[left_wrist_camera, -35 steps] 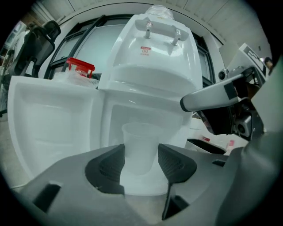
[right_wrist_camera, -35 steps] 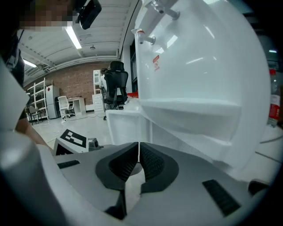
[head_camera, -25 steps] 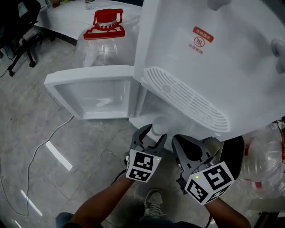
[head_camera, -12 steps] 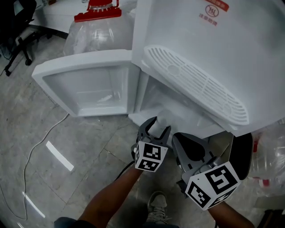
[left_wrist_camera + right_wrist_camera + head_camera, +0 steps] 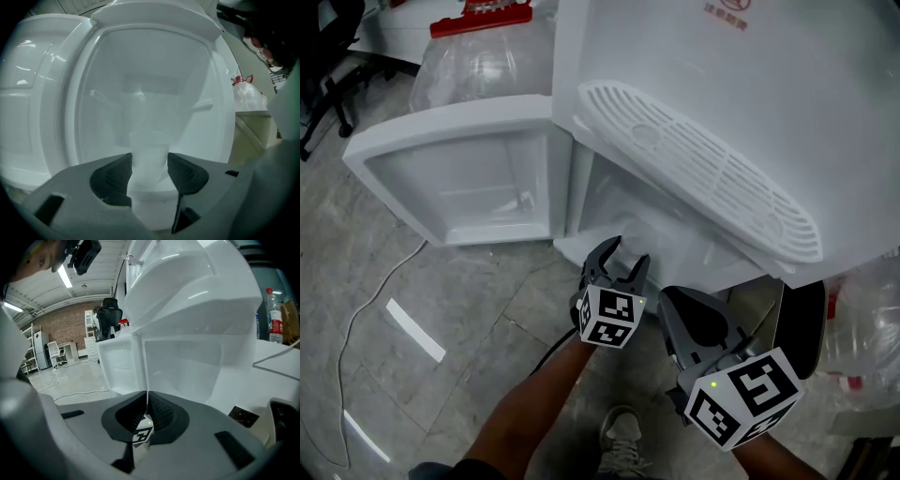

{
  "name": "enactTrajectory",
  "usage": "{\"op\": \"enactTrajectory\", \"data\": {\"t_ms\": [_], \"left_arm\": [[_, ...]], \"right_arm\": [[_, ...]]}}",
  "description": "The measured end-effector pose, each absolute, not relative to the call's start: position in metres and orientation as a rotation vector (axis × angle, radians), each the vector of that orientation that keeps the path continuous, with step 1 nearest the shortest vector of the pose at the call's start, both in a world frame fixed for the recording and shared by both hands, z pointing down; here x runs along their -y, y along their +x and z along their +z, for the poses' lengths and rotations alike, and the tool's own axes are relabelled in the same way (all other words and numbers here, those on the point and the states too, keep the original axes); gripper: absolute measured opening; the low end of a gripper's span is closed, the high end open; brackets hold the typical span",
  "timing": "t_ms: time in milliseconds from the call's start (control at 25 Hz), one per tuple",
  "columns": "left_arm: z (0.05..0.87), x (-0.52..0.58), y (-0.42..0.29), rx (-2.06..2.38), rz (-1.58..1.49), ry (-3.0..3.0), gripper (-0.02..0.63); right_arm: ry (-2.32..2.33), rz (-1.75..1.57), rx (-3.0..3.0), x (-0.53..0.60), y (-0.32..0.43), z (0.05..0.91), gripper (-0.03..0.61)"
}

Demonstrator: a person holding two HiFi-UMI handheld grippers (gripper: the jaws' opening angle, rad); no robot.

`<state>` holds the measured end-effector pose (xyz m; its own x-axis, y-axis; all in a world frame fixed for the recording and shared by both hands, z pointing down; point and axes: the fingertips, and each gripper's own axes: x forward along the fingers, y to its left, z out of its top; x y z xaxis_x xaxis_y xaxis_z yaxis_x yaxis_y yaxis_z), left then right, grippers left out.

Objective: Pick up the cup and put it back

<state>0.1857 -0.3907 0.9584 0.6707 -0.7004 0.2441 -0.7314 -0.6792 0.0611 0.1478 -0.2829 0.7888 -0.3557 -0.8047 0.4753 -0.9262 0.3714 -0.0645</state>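
A white paper cup [image 5: 149,154] stands upright between the dark pads [image 5: 112,180] of my left gripper [image 5: 149,176], which press on both its sides. In the head view the left gripper [image 5: 617,264] reaches into the open lower compartment [image 5: 652,230] of a white water dispenser; the cup is hard to make out there against the white. My right gripper [image 5: 694,305] hangs just right of and behind the left one, outside the compartment. In the right gripper view its jaws [image 5: 146,409] meet with nothing between them.
The compartment door [image 5: 459,178] swings open to the left. A slotted drip grille [image 5: 694,178] overhangs the opening. A water jug with a red cap [image 5: 478,47] stands behind the door. A cable [image 5: 356,309] lies on the floor, and a plastic bag [image 5: 862,319] sits at the right.
My left gripper has moved forward with the cup, from in front of the dispenser into the lower compartment's opening. The right gripper has stayed close behind, still shut.
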Motion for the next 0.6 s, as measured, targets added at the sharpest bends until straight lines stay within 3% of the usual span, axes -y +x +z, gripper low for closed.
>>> {"op": "enactTrajectory", "data": {"t_ms": [480,600], "left_arm": [[0.963,0.407,0.193,1.183,0.29,2.731,0.241],[0.967,0.405,0.196,1.155,0.312,2.732,0.269]], "right_arm": [[1.481,0.455,2.258,0.279,0.148,0.795,0.025],[1.481,0.474,2.257,0.279,0.149,0.795,0.025]]}}
